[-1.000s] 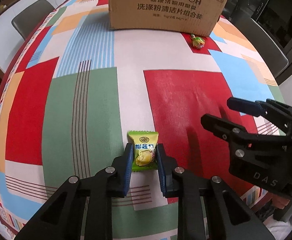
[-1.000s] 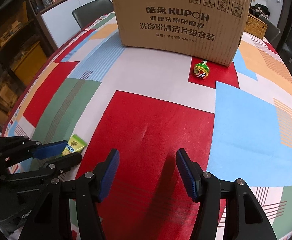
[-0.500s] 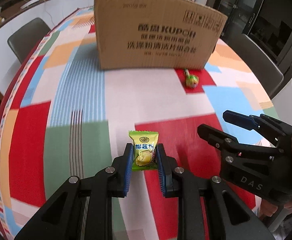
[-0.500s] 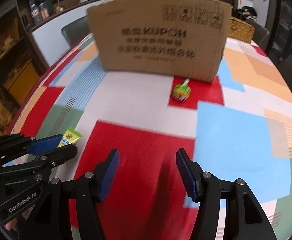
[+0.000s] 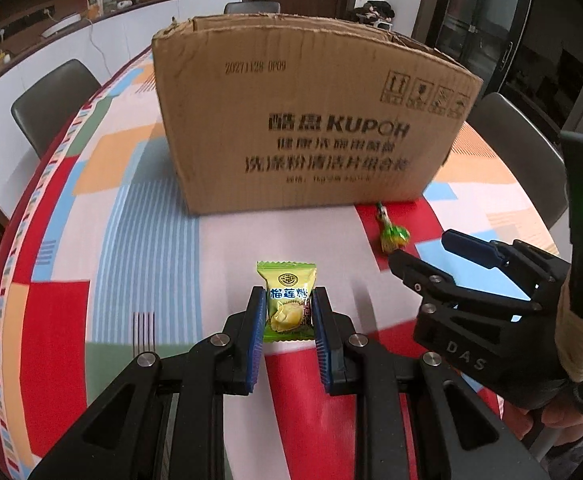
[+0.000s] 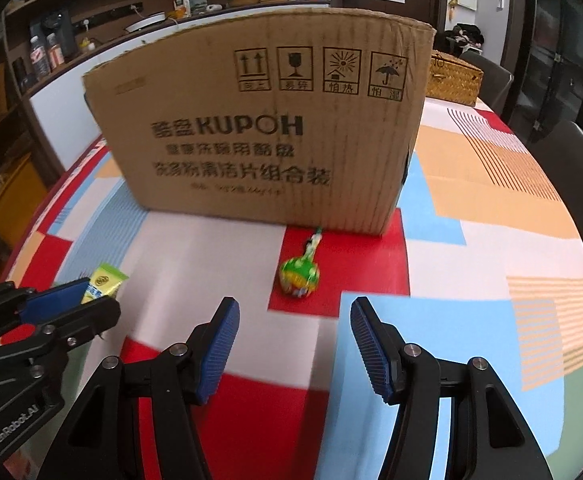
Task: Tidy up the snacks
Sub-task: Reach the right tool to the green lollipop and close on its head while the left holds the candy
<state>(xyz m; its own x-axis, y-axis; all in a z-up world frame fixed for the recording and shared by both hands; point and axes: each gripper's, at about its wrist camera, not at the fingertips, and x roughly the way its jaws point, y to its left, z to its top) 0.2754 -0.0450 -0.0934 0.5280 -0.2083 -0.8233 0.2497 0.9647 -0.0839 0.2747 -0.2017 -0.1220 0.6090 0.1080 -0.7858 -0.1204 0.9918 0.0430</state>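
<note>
- Left wrist view: the left gripper has its blue ribbed pads clamped on a green-and-yellow wrapped durian candy packet, held above the patchwork-coloured tablecloth.
- At 12 o'clock stands a brown corrugated cardboard box printed KUPOH.
- Right wrist view: the right gripper is spread wide, holding nothing.
- At 12 o'clock, near it, a green foil-wrapped lollipop lies on a red patch, stick pointing at the box.
</note>
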